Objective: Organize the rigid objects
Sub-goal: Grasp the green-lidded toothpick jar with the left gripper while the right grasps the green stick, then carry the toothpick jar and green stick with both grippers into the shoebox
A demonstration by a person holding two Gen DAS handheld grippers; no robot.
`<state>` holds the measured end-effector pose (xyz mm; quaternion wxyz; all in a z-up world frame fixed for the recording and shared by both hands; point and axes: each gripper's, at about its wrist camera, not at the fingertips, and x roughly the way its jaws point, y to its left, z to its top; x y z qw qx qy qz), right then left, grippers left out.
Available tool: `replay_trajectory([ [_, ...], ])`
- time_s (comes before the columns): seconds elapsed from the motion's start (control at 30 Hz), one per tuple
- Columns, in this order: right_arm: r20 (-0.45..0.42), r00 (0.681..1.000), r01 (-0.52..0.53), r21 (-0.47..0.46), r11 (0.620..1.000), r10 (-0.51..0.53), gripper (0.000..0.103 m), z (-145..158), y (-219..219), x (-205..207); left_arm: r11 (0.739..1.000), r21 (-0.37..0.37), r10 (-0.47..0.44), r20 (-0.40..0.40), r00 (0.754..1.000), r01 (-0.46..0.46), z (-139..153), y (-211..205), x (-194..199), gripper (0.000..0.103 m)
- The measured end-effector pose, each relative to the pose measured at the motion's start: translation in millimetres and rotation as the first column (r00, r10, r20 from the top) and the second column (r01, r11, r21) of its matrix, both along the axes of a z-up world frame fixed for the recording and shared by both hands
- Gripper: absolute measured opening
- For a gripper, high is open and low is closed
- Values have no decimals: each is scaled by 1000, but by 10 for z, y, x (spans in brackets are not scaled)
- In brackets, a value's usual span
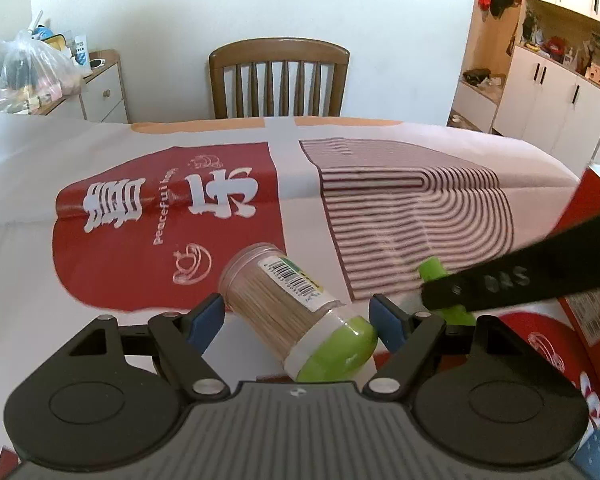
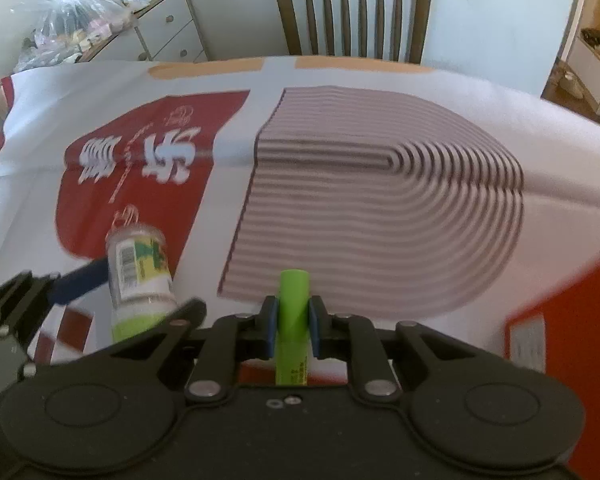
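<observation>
You can read "Peaceful" in white beside two large white Chinese characters on the tablecloth's [image 1: 28, 168] red panel [image 1: 140, 240], and a barcode on the toothpick jar's [image 1: 284, 300] label.

1. The left gripper [image 1: 298, 316] sat low over the worktop, its blue-padded fingers [image 1: 206, 318] spread wide, with clear gaps on both sides of what lay between them.
2. The right gripper [image 2: 293, 326] had its fingers [image 2: 271, 328] drawn in tight, pads pressed flat against both sides of a slim green tube [image 2: 293, 320], which pointed straight ahead.
3. In the left wrist view, the right gripper reached in from the right edge, its black finger angled down and leftward, close beside the left gripper's right finger.
4. In the right wrist view, the left gripper showed blurred at lower left.
</observation>
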<state>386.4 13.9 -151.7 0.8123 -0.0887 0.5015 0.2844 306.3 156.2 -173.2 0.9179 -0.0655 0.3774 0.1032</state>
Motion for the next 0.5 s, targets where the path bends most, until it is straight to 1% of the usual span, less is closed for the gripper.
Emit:
replay_trajectory([
  [0.03, -4, 1000, 5, 11, 1000, -5, 15, 19, -52, -38, 1000, 1, -6, -4, 1000, 6, 10, -29, -36, 80],
  [0.07, -10, 1000, 7, 21, 1000, -7, 15, 46, -114, -85, 1000, 3, -10, -3, 1000, 10, 24, -62, -77, 77],
  [0.1, -12, 1000, 9, 26, 1000, -9, 15, 69, -163, -128, 1000, 6, -13, -1, 1000, 13, 41, -91, -112, 66],
  [0.17, -8, 1000, 10, 32, 999, -10, 15, 122, -256, -216, 1000, 11, -20, -6, 1000, 20, 85, -150, -172, 54],
  [0.23, -10, 1000, 16, 51, 999, -15, 15, 176, -349, -287, 999, -4, -32, -5, 999, 32, 124, -194, -224, 54],
  [0.3, -3, 1000, 20, 58, 998, -20, 15, 220, -424, -353, 999, 20, -48, -12, 999, 49, 137, -270, -251, 50],
  [0.37, 1, 1000, 25, 70, 997, -25, 15, 264, -500, -419, 998, 41, -55, -20, 998, 56, 145, -319, -258, 50],
  [0.5, 7, 1000, 24, 90, 996, -24, 15, 352, -623, -552, 1000, 4, -1, -37, 999, 1, 170, -254, -229, 50],
])
